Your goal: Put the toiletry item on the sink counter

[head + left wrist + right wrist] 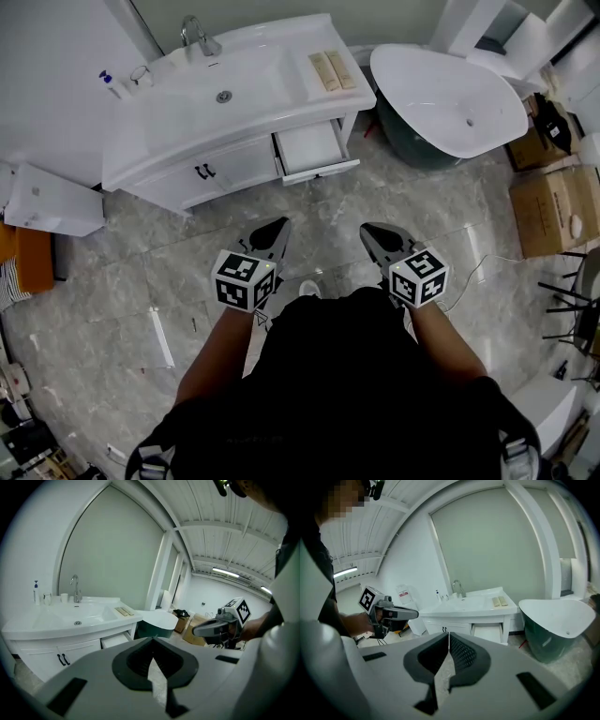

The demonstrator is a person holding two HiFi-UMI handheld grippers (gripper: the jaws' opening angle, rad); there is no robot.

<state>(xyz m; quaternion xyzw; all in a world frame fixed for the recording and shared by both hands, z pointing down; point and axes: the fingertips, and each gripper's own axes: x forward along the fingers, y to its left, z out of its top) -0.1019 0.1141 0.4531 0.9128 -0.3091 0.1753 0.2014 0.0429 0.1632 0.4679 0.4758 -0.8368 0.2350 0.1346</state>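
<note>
Two flat beige toiletry packets (pixel 333 70) lay side by side on the right end of the white sink counter (pixel 300 98). One pump bottle (pixel 110 84) and, perhaps, one glass (pixel 141 74) stood at its left. One drawer (pixel 314 150) stood open. One white tub (pixel 450 98) and two cardboard boxes (pixel 553 208) stood on the grey tiled floor (pixel 112 281). The left gripper (pixel 278 225) and right gripper (pixel 373 230) were both closed and empty.

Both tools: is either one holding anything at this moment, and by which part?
Nothing is held. The left tool and the right tool are both shut, with nothing between their jaws.
</note>
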